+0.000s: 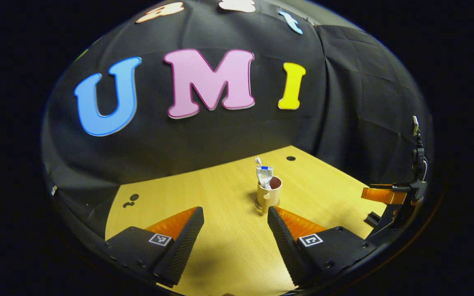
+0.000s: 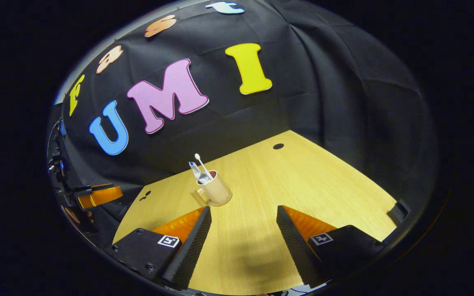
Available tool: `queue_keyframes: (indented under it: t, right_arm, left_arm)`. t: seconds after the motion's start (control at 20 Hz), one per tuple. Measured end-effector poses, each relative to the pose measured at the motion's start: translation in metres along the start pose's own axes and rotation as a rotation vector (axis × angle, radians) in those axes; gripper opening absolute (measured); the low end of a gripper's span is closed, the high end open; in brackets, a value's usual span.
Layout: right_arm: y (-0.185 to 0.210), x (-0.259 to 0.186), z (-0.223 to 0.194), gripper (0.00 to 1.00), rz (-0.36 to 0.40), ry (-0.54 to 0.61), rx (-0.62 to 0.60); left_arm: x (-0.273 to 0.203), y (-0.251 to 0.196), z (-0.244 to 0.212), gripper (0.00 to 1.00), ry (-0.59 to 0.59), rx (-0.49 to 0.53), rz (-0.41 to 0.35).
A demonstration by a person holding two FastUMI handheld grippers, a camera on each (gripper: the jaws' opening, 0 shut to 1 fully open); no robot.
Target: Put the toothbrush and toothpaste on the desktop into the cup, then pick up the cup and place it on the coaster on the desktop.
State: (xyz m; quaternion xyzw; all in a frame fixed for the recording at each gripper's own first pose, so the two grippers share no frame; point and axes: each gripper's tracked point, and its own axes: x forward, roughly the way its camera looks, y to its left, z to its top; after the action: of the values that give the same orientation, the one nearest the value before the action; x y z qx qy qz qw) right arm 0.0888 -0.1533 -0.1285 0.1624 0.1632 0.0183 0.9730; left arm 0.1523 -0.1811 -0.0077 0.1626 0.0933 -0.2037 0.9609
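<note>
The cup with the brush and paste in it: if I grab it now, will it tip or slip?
Probably stable: the cup stands upright on the desktop and looks squat. Its smooth wall may slip a little, so the handle could catch a finger. The toothbrush and toothpaste lean loosely above the rim, so a tilt or jerk might shift them.

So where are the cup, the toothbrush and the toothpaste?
cup (image 2: pixel 217 192): right gripper view, on its outer wall.
toothbrush (image 2: pixel 197 156): right gripper view, on its white head.
toothpaste (image 1: pixel 264 173): left gripper view, on the tube's upper end.
</note>
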Motion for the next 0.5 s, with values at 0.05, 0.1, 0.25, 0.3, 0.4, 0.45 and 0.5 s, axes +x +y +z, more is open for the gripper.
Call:
queue_keyframes:
  t: [0.05, 0.1, 0.25, 0.3, 0.4, 0.45, 0.5]
  right_arm:
    - [0.009, -0.011, 0.006, 0.98, 0.005, -0.018, -0.005]
    - [0.017, -0.026, 0.009, 0.98, 0.012, -0.038, -0.013]
    - [0.044, -0.064, 0.022, 0.98, 0.035, -0.097, -0.050]
    - [0.051, -0.077, 0.024, 0.98, 0.039, -0.111, -0.060]
    - [0.065, -0.102, 0.027, 0.98, 0.048, -0.133, -0.081]
    - [0.071, -0.116, 0.028, 0.98, 0.056, -0.140, -0.093]
    - [0.077, -0.128, 0.028, 0.98, 0.064, -0.144, -0.107]
  left_arm:
    - [-0.023, 0.006, 0.001, 0.96, -0.037, -0.020, 0.030]
    - [-0.046, 0.010, -0.002, 0.97, -0.063, -0.045, 0.048]
    - [-0.106, 0.023, -0.013, 0.97, -0.124, -0.148, 0.111]
    - [-0.129, 0.026, -0.018, 0.97, -0.138, -0.192, 0.126]
    - [-0.169, 0.032, -0.035, 0.97, -0.156, -0.274, 0.155]
    - [-0.187, 0.035, -0.043, 0.97, -0.157, -0.305, 0.166]
    - [-0.198, 0.037, -0.052, 0.97, -0.158, -0.328, 0.169]
